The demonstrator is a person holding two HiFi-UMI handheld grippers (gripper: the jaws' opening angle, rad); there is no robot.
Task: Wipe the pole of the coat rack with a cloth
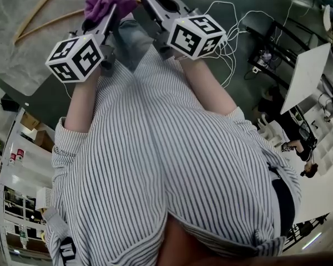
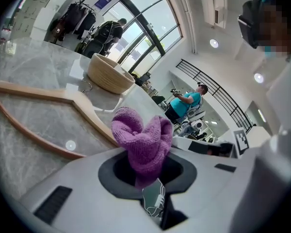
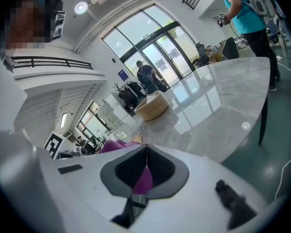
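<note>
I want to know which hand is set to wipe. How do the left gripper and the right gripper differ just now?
The left gripper is shut on a bunched purple knitted cloth that bulges past its fingers; the right gripper has its fingertips together, nothing pinched at them, purple showing only through the gap below. The left gripper faces a wooden coat hanger; the right gripper faces grey marble tabletop. Both carry marker cubes.
</note>
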